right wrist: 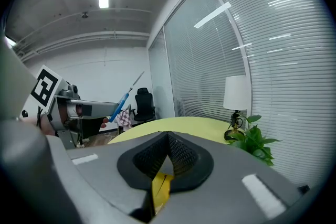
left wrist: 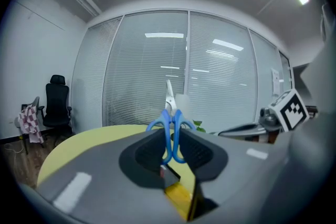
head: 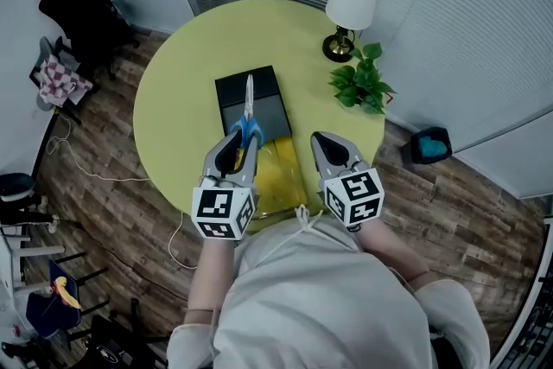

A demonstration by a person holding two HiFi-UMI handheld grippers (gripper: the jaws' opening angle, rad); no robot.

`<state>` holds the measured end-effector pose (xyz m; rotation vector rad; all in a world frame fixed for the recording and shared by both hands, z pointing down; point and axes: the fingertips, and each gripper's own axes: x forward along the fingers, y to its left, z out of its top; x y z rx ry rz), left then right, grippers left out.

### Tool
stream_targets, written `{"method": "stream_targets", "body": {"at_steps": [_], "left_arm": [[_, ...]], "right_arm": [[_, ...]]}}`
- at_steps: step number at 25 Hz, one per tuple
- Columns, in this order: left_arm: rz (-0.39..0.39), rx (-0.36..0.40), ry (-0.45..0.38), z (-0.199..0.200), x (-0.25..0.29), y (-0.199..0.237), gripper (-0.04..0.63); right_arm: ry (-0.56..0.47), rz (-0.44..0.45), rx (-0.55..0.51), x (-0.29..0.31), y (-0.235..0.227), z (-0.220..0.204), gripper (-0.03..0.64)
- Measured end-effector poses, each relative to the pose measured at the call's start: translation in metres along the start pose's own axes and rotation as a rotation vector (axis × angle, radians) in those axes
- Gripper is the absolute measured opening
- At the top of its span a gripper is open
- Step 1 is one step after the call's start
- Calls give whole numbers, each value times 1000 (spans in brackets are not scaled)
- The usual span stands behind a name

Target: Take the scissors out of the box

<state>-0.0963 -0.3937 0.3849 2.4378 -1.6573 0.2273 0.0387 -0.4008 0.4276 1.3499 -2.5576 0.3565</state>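
Two hand-held tools hang over the near part of the round yellow-green tabletop (head: 177, 82), side by side and apart. We find the left tool (head: 244, 143) clamped on the blue loop handles of the blue-handled steel scissors (head: 249, 99). The right tool (head: 320, 141) has its jaws together with nothing between them.

The black rectangular box (head: 270, 99) sits about mid-tabletop, its long side running away from the person. A yellow flap (head: 276, 173) lies at its near end, under the tools. We note bare surface to the left of the box and beyond it. On the right, the white-shaded table lamp (head: 350, 0) and the green potted plant (head: 363, 82) stand close to the far right edge, well apart from the box.

The scissors are in the left tool, over the box in the head view. In the left gripper view the blades rise against the window blinds (left wrist: 136, 71). Their long axis follows the box's long side. Blades are together, tips pointing away from the person, handles toward the person.
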Motion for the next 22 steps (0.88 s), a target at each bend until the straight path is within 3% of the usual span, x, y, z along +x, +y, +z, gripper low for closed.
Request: {"method": "stream_targets", "body": {"at_steps": [22], "left_arm": [[8, -47, 24, -16, 8, 17, 89]], "right_arm": [[22, 25, -4, 21, 5, -4, 0]]}}
